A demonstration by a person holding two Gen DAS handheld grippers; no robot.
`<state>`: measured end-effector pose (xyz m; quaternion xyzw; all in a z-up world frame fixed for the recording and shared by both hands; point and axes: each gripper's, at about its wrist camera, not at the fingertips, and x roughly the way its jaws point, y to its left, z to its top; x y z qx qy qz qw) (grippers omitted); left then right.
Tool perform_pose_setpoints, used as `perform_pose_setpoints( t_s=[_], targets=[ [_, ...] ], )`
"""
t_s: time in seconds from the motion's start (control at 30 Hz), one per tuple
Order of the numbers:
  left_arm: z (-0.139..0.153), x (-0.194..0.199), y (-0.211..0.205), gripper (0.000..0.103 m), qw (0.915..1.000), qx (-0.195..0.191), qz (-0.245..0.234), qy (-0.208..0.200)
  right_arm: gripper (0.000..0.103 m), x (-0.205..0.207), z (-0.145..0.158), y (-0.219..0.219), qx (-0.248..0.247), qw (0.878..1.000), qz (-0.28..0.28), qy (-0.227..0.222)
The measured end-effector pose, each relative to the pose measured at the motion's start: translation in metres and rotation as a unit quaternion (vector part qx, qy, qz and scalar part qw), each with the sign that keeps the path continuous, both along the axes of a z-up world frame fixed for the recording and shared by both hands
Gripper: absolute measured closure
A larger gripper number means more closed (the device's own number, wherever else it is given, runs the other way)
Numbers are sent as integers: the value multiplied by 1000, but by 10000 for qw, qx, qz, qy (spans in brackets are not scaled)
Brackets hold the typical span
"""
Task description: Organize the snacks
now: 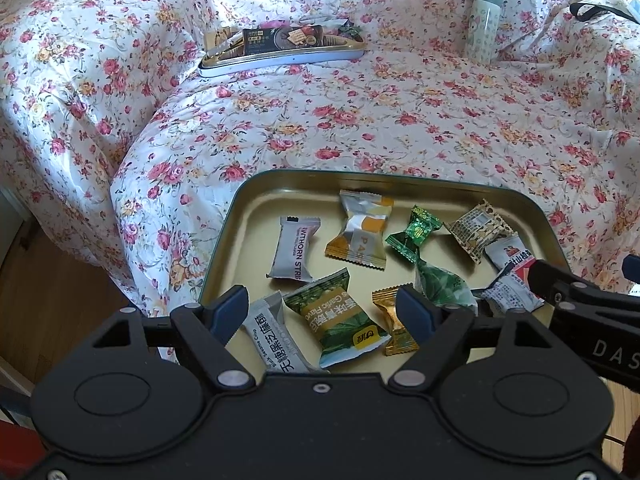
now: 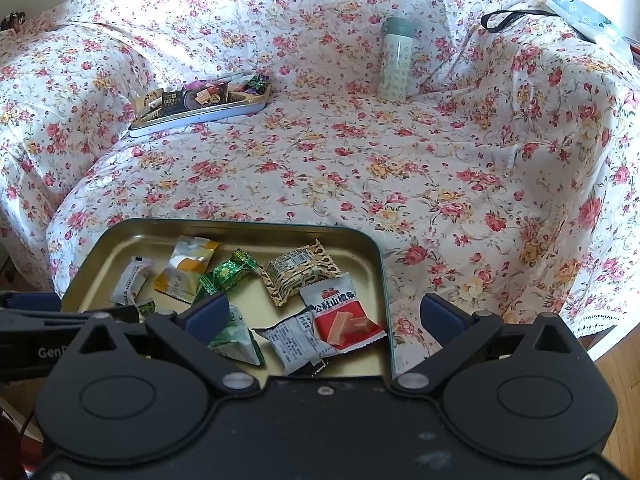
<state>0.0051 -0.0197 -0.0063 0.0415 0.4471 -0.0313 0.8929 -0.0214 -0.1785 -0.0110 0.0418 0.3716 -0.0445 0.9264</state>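
Nearest, two black plastic grippers with blue padded fingertips. Left gripper (image 1: 322, 310) spread wide, empty, hovering over the near edge of a tin (image 1: 256, 196). Right gripper (image 2: 326, 312) likewise spread wide, empty, straddling the tin's near right corner (image 2: 382, 264).

Tin: shallow, rectangular with rounded corners, dull gold metal inside, dark green rim, resting on the near edge of a floral cloth (image 1: 400, 120). Inside it, loose crinkly snack packets, scattered and partly overlapping:
- grey sesame bar (image 1: 276, 336), near left
- green pea pack (image 1: 340, 320), just beside it
- gold candy (image 1: 394, 322), small, shiny
- pale green pouch (image 1: 440, 284), puffy
- white printed packet (image 1: 510, 292), crumpled
- red hawthorn pack (image 2: 344, 312), near right
- grey strip (image 1: 294, 248), far left
- silver-orange pack (image 1: 360, 228)
- green foil candy (image 1: 414, 236), twisted ends
- tan patterned pack (image 1: 476, 232), far right

Cloth: white, wrinkled, pink and yellow roses, draped over a rounded seat.

Farther back left, a second flat tin (image 1: 280, 58), white-sided, filled with dark packets (image 1: 280, 38). Far right, an upright cylindrical bottle (image 1: 482, 24), pale patterned body, grey-green cap. Beyond it, a black strap (image 2: 508, 18).
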Motion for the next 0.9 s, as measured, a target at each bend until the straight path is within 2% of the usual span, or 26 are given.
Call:
perform_pose_setpoints(
  t_s=[0.9],
  targets=[
    [-3, 1, 0, 20, 9999, 5, -14, 107, 0, 1, -4, 3, 32, 9998, 38, 173]
  ],
)
